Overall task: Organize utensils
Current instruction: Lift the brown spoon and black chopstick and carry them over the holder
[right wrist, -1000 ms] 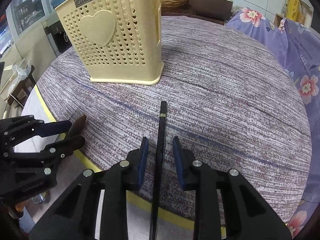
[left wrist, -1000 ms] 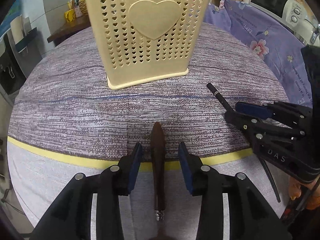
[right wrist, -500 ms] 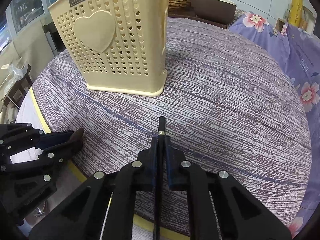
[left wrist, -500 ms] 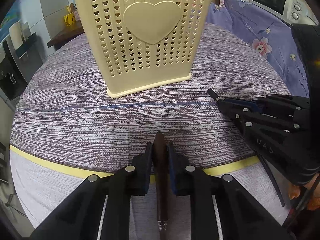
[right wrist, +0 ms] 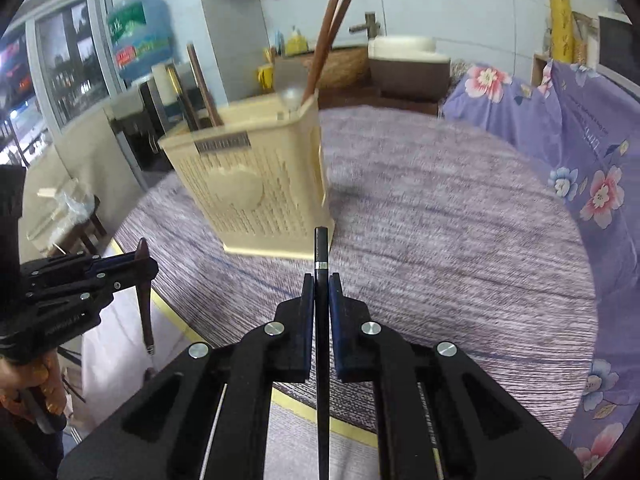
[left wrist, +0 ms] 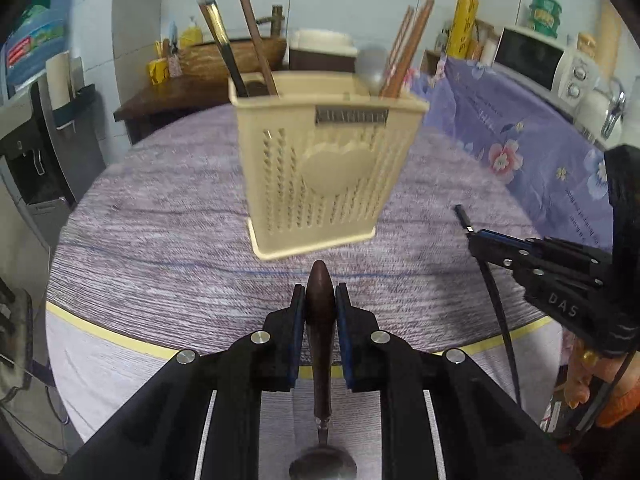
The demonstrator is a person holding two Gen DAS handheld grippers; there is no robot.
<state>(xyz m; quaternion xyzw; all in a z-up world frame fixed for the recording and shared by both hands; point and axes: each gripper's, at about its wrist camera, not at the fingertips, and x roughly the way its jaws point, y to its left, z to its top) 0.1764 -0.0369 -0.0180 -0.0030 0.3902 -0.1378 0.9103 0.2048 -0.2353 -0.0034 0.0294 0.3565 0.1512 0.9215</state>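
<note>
A cream perforated utensil basket (left wrist: 320, 168) with a heart on its front stands on the round table; it also shows in the right wrist view (right wrist: 256, 184). Chopsticks (left wrist: 404, 52) and a spoon stand in it. My left gripper (left wrist: 320, 312) is shut on the dark wooden handle of a spoon (left wrist: 320, 320), lifted off the table, its metal bowl below the fingers. My right gripper (right wrist: 320, 300) is shut on a black chopstick (right wrist: 321, 252), lifted, in front of the basket. Each gripper shows in the other's view, the right gripper (left wrist: 480, 242) and the left gripper (right wrist: 140, 268).
The table has a purple woven cloth (right wrist: 440, 240) with a yellow edge band (left wrist: 100, 332). A purple floral cover (left wrist: 520, 140) lies to the right, with a microwave (left wrist: 532, 60) behind. A water dispenser (left wrist: 36, 152) stands at the left.
Both grippers closed on their utensils, then rose from the table with them. The basket's top and contents have come into view.
</note>
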